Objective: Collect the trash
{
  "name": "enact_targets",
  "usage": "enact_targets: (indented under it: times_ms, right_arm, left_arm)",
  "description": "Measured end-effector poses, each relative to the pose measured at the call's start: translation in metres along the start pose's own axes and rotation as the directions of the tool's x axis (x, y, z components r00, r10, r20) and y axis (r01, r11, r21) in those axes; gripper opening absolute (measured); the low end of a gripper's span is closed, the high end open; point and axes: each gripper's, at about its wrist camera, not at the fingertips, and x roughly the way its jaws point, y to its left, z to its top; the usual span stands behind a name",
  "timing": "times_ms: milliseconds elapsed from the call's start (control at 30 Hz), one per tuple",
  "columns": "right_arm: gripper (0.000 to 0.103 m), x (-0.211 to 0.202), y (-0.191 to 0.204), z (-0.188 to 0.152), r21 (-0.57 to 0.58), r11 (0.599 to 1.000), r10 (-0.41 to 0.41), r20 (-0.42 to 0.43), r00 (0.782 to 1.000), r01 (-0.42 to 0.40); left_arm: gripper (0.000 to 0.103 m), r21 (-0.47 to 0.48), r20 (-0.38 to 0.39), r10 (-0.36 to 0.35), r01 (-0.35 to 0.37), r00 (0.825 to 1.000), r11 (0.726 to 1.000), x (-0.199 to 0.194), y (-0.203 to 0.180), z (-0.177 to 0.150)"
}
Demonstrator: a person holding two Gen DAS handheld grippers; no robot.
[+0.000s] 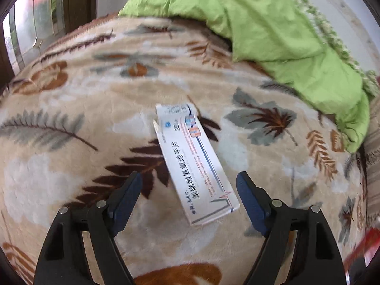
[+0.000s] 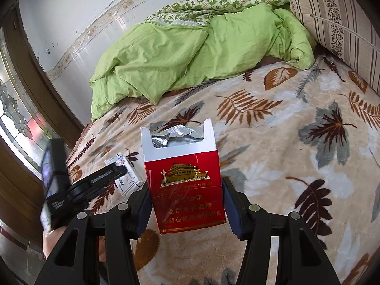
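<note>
A white medicine box [image 1: 193, 161] lies flat on the leaf-patterned blanket [image 1: 71, 99]. My left gripper [image 1: 188, 178] is open, its fingers either side of the box's near end without touching it. In the right wrist view, my right gripper [image 2: 186, 187] is shut on a red cigarette pack [image 2: 184, 180], held upright above the blanket [image 2: 285, 154], with its lid open and silver foil showing. The medicine box [image 2: 125, 173] and the left gripper's body [image 2: 78, 187] show at the left of that view.
A crumpled green duvet [image 2: 190, 54] lies at the back of the bed against the white wall; it also shows in the left wrist view [image 1: 273, 23]. A striped pillow [image 2: 337, 23] is at the right. A wooden door frame with patterned glass [image 2: 16, 118] stands left.
</note>
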Motion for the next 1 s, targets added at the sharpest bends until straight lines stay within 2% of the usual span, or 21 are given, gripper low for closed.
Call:
enact_targets:
  times_ms: [167, 233, 267, 300, 467, 600, 767, 1000]
  right_arm:
    - [0.058, 0.005, 0.005, 0.0, -0.018, 1.0, 0.01, -0.005, 1.0, -0.011]
    - [0.058, 0.006, 0.004, 0.0, -0.018, 1.0, 0.005, -0.007, 1.0, -0.005]
    - [0.058, 0.008, 0.001, 0.0, -0.008, 1.0, 0.006, -0.013, 1.0, -0.006]
    - [0.058, 0.01, -0.001, 0.0, 0.002, 1.0, 0.007, -0.02, 1.0, -0.007]
    - [0.058, 0.015, -0.004, 0.003, 0.031, 1.0, 0.007, -0.03, 1.0, -0.006]
    - [0.058, 0.011, 0.001, 0.001, 0.015, 1.0, 0.001, -0.018, 1.0, -0.001]
    - [0.058, -0.001, 0.004, 0.0, 0.002, 1.0, -0.024, 0.025, 0.999, 0.024]
    - [0.058, -0.028, -0.001, -0.012, -0.001, 0.999, -0.038, 0.063, 0.997, 0.038]
  left_arm:
    - [0.08, 0.061, 0.0, 0.102, -0.102, 0.995, 0.993, 0.022, -0.018, 0.004]
    - [0.069, 0.077, 0.013, 0.147, -0.148, 0.989, 0.986, 0.027, -0.018, 0.006]
    - [0.059, 0.096, 0.028, 0.173, -0.175, 0.985, 0.98, 0.029, -0.018, 0.007]
    - [0.056, 0.102, 0.036, 0.176, -0.179, 0.984, 0.979, 0.029, -0.017, 0.007]
    - [0.053, 0.084, 0.037, 0.115, -0.118, 0.993, 0.989, 0.02, -0.006, 0.006]
    - [0.053, 0.089, 0.062, 0.028, -0.033, 0.998, 0.995, 0.0, -0.006, -0.002]
    - [0.053, 0.176, 0.164, -0.027, -0.002, 0.986, 0.984, -0.05, -0.019, -0.021]
    - [0.053, 0.277, 0.243, -0.066, -0.004, 0.968, 0.961, -0.109, -0.026, -0.051]
